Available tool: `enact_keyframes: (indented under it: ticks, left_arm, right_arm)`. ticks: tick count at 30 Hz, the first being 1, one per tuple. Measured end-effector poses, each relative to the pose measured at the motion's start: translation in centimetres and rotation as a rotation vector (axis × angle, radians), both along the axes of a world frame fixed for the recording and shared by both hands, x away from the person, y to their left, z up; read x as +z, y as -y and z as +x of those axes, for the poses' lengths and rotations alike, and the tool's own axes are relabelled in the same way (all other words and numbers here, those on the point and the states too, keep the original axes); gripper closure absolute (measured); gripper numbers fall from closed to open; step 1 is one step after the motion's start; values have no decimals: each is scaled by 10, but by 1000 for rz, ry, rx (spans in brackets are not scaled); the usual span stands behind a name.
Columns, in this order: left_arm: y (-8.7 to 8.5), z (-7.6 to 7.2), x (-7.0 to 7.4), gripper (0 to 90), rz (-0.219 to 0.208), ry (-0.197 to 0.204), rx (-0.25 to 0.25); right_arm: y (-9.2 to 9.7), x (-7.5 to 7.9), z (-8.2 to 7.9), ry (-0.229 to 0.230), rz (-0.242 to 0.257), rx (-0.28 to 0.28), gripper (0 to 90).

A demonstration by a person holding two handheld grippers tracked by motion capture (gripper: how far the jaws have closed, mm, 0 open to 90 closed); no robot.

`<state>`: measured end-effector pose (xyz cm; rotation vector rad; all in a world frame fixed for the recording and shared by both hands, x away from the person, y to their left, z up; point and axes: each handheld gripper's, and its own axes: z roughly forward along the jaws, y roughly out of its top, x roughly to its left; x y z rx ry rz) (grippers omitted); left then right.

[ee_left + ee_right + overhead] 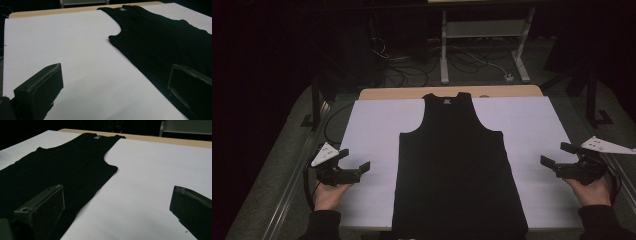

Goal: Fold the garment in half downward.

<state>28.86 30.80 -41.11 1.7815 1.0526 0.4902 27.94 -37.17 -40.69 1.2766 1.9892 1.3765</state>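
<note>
A white sheet (377, 125) covers the table, whose bare wooden edge (412, 93) shows along the far side. Beyond it the room is dark: a grey floor, a tangle of cables (412, 70) and the legs of a light metal stand (484, 45). A black tank top (457, 170) lies flat at the middle of the sheet, straps toward the far edge, hem at the near edge, a small white label (446, 101) inside the neckline. The left gripper (354, 162) hangs over the sheet near the garment's left side seam, apart from it, jaws spread wide with nothing between them; in the left gripper view the cloth runs past behind the right-hand jaw. The right gripper (554, 156) hangs at the sheet's right edge, well apart from the garment, jaws likewise spread and empty; in the right gripper view the tank top (62, 170) lies beyond the left-hand jaw, with bare sheet between the jaws.
</note>
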Motion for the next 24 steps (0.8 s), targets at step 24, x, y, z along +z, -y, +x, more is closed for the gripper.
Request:
enact_keyframes:
  ticks: [24]
  left_arm:
    - [2,-1,2,0,-4,16,-25]
  right_arm:
    - [-1,2,0,8,0,11,0]
